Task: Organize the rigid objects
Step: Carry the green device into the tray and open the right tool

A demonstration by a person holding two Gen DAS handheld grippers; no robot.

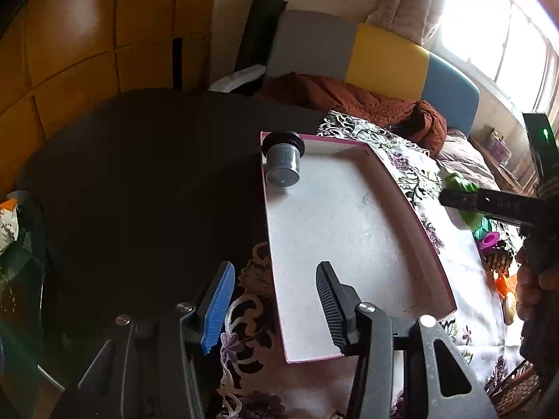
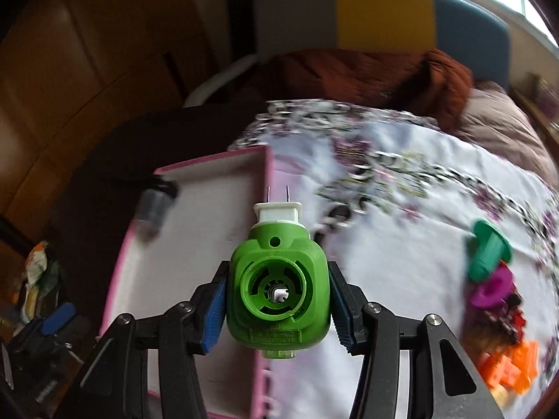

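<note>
The green plug-in device (image 2: 277,286), a rigid plastic body with a white two-pin plug at its far end, sits clamped between the jaws of the right gripper (image 2: 277,300), held in the air over the near right wall of the pink-edged tray (image 2: 267,188). The left gripper (image 1: 270,309) has its jaws wide apart and holds nothing, poised over the tray's near left edge. Inside the tray only one item lies so far, a dark cap-topped container (image 1: 283,162) on its side in the far left corner; the rest of the white floor is bare. On the floral tabletop (image 2: 401,244) to the right a cluster remains unsorted: a teal spool (image 2: 487,249), a magenta spool (image 2: 494,288), orange blocks (image 2: 512,366) and some darker pieces too blurred to name. By this showing the sorting looks barely begun, with the second item about to go in.
</note>
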